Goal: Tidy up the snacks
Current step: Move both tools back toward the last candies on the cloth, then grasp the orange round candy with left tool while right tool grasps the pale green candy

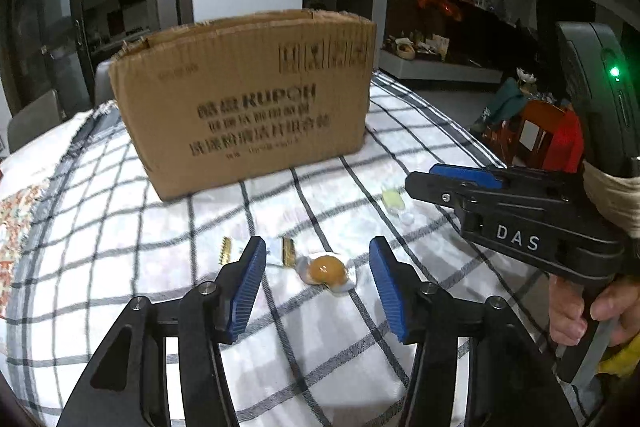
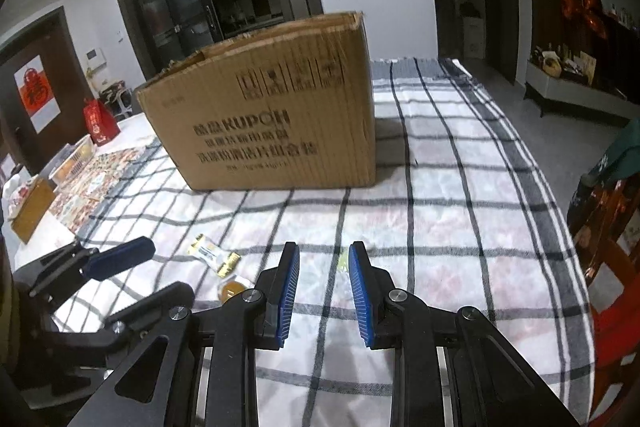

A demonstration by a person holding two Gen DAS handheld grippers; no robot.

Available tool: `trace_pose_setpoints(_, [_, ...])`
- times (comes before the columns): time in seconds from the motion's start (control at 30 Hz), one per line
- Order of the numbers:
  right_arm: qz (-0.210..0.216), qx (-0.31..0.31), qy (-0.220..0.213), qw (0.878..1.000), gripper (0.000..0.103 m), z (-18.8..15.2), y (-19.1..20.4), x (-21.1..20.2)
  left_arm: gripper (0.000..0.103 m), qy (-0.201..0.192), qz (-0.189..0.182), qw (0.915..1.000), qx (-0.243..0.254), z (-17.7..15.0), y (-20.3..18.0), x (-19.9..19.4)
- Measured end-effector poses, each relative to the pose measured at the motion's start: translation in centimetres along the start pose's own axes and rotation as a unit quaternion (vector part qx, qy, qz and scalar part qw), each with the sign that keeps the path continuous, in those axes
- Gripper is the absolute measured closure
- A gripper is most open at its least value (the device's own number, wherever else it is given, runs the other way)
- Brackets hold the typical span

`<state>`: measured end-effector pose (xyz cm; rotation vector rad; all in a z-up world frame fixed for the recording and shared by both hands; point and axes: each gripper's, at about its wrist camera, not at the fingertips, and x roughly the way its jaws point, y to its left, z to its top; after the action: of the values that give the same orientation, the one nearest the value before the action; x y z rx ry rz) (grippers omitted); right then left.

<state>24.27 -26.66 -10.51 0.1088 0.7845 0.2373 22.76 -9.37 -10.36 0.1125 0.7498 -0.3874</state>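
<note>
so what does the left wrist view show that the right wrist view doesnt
Only the left wrist view: the hand gripping the right gripper's handle, its green indicator light, and the whole round amber candy in clear wrap between the left gripper pads.

Only the right wrist view: the red gift bag, the red-and-white door poster, and the right gripper lined up on the small yellow-green candy.

Both: the brown cardboard box, the checked tablecloth, and the white-and-gold wrapped sweet.

Both wrist views face the box (image 1: 244,99) closely, probably sharing the tablecloth (image 2: 440,211).
</note>
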Motion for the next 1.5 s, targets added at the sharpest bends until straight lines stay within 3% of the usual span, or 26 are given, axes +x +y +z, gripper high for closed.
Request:
trace_pose_setpoints(0.37, [-0.004, 0.022, 0.031, 0.999, 0.076, -0.4, -1.2, 2.5, 0.060, 0.047, -0.029, 0.9984, -0.014, -0.5, 0.2, 3.4])
trace_pose_setpoints(0.7, [-0.012, 0.022, 0.051, 0.998, 0.076, 0.2, -0.9, 4.3, 0.066, 0.060, -0.029, 0.9977, -0.012, -0.4, 0.3, 4.8])
trace_pose_setpoints(0.93, [-0.026, 0.011, 0.055, 0.998, 0.077, 0.0, -0.6, 4.9, 0.070, 0.057, -0.026, 0.9980, -0.002, -0.4, -0.1, 5.2])
trace_pose_setpoints(1.0, [-0.027, 0.015, 0.060, 0.998, 0.082, -0.2, -0.8, 5.1, 0.072, 0.056, -0.026, 0.9981, 0.001, -0.4, -0.2, 5.2])
trace_pose_setpoints(1.5, [-0.029, 0.012, 0.027, 0.999, 0.082, 0.1, -0.2, 2.3, 0.073, 0.027, -0.028, 0.9991, -0.020, 0.5, 0.7, 2.6])
